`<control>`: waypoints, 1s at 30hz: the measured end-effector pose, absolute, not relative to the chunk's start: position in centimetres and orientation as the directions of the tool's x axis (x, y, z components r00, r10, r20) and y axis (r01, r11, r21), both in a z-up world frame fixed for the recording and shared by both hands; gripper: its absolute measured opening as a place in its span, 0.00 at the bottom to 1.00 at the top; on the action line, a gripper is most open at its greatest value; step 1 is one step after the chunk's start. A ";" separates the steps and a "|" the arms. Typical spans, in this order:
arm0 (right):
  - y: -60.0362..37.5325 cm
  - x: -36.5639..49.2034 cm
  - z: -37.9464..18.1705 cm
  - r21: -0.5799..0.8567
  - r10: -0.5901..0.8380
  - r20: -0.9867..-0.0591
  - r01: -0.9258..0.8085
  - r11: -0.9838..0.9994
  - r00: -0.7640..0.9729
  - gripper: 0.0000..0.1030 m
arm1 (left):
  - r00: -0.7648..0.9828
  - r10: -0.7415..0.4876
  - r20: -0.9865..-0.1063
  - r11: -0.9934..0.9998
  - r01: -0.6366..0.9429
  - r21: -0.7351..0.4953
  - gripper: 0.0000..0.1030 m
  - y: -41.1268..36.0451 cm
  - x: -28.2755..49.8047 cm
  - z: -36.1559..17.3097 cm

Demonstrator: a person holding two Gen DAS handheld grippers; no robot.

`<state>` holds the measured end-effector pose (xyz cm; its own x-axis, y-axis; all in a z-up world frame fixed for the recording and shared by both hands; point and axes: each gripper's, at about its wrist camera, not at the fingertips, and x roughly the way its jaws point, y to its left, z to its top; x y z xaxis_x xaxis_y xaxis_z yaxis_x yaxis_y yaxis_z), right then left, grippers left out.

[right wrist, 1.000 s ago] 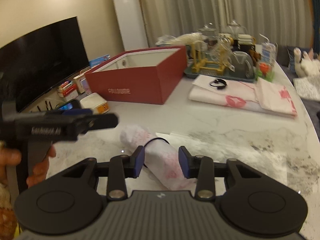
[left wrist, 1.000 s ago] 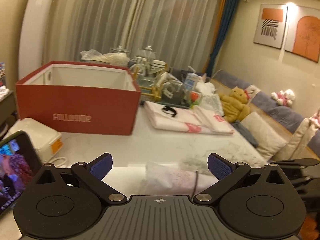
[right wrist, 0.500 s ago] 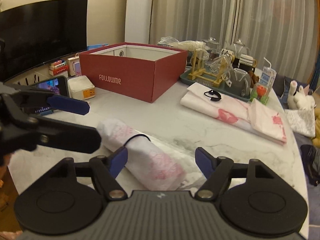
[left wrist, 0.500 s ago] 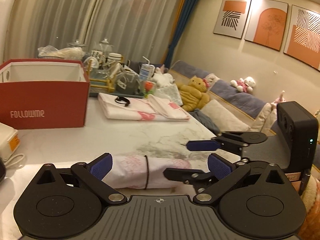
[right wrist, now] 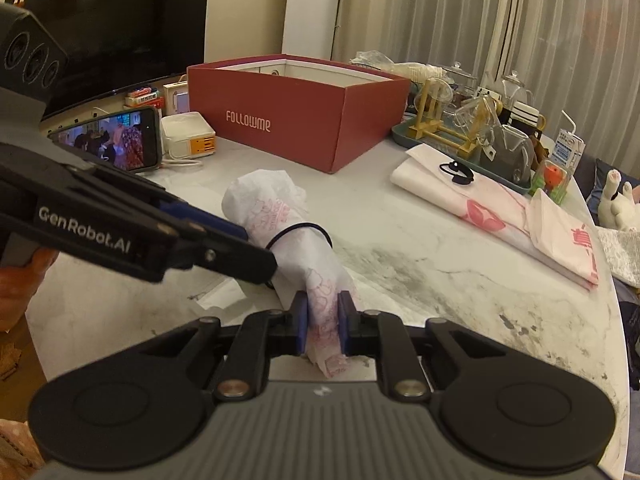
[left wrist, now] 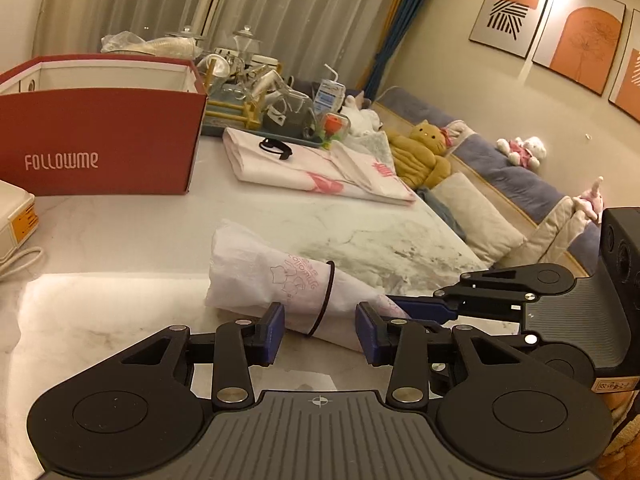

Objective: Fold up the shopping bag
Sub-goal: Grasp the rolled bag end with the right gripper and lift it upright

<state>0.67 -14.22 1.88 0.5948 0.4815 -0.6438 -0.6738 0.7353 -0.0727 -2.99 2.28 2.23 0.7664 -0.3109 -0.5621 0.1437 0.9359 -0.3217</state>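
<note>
Bag: the rolled shopping bag (left wrist: pixel 276 280) lies on the marble table (left wrist: pixel 120 232), white with pink print, its wide end toward the red box (left wrist: pixel 100 140)
Band: a black hair tie (left wrist: pixel 324 300) circles the roll about halfway along
Right gripper: the right gripper (right wrist: pixel 323 322) is closing, and both blue pads press on the narrow near end of the roll, so it grips the bag there
Left gripper: the left gripper (left wrist: pixel 320 332) is closing too, with the banded middle of the roll sitting between its jaws; its blue fingers (left wrist: pixel 274 332) show a gap to the bag on each side, so nothing is gripped yet
Crossing: in the right wrist view the left gripper comes in from the left side, its tip just beside the band
Behind: a second folded bag (left wrist: pixel 304 168) lies farther back with another black tie (left wrist: pixel 276 149) on top, next to a tray of glassware (right wrist: pixel 472 120)
Left edge: a phone (right wrist: pixel 116 142) with a lit screen leans near a white charger (right wrist: pixel 188 136)
</note>
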 end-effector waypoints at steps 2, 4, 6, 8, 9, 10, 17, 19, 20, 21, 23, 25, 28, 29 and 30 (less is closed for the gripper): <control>-14.3 0.8 1.9 -0.052 0.490 -0.648 -0.676 0.735 0.583 0.14 | 0.759 -0.315 -0.570 0.937 0.154 -0.313 0.39 2.0 -2.7 2.1; -14.2 0.6 2.1 -0.054 0.503 -0.647 -0.692 0.720 0.573 0.12 | 0.751 -0.308 -0.584 0.940 0.146 -0.308 0.39 1.9 -2.3 1.9; -13.9 0.1 2.2 -0.070 0.510 -0.643 -0.708 0.703 0.571 0.09 | 0.748 -0.317 -0.583 0.934 0.141 -0.327 0.38 2.2 -1.8 1.7; -13.8 -0.1 2.1 -0.084 0.506 -0.644 -0.711 0.698 0.573 0.08 | 0.740 -0.338 -0.582 0.925 0.149 -0.349 0.09 2.4 -1.4 1.5; -13.8 -0.2 2.1 -0.091 0.504 -0.645 -0.713 0.695 0.575 0.06 | 0.739 -0.342 -0.581 0.922 0.144 -0.360 0.04 2.5 -1.2 1.3; -13.7 -0.3 2.0 -0.098 0.502 -0.645 -0.714 0.693 0.576 0.06 | 0.738 -0.346 -0.580 0.918 0.140 -0.370 0.02 2.6 -1.1 1.1; -14.5 -0.4 1.8 -0.153 0.434 -0.649 -0.667 0.730 0.624 0.03 | 0.817 -0.126 -0.562 0.975 -0.002 -0.221 0.02 4.0 -1.9 1.8; -14.6 -0.6 1.5 -0.213 0.380 -0.646 -0.635 0.743 0.662 0.02 | 0.835 -0.047 -0.549 0.984 -0.057 -0.171 0.02 4.9 -2.3 2.4; -14.7 -0.8 1.4 -0.248 0.352 -0.642 -0.619 0.745 0.681 0.02 | 0.836 -0.044 -0.547 0.980 -0.069 -0.184 0.02 5.5 -2.4 2.5; -15.0 -0.9 1.3 -0.259 0.340 -0.642 -0.611 0.748 0.688 0.02 | 0.837 -0.042 -0.545 0.976 -0.081 -0.200 0.02 6.2 -2.4 2.7; -15.9 -0.9 1.8 -0.203 0.376 -0.641 -0.620 0.758 0.669 0.01 | 0.840 -0.136 -0.526 0.960 -0.019 -0.278 0.02 6.8 -2.6 3.1; -16.4 -0.8 2.3 -0.155 0.410 -0.634 -0.627 0.763 0.655 0.01 | 0.836 -0.222 -0.502 0.950 0.070 -0.304 0.02 5.7 -3.0 3.7; -16.6 -0.2 2.8 -0.079 0.439 -0.633 -0.617 0.783 0.638 0.02 | 0.804 -0.285 -0.523 0.951 0.169 -0.259 0.02 3.1 -2.9 3.9; -16.6 0.0 2.8 -0.047 0.455 -0.646 -0.626 0.778 0.613 0.02 | 0.788 -0.297 -0.539 0.948 0.177 -0.264 0.03 2.6 -2.6 3.6; -16.6 0.2 2.9 -0.015 0.471 -0.657 -0.635 0.772 0.588 0.05 | 0.775 -0.301 -0.556 0.946 0.167 -0.278 0.03 2.6 -2.3 3.3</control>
<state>0.19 -16.61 2.85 0.5883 0.4711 -0.6572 -0.6349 0.7725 -0.0146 -2.30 2.58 3.28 0.7752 -0.3006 -0.5556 0.1674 0.9458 -0.2781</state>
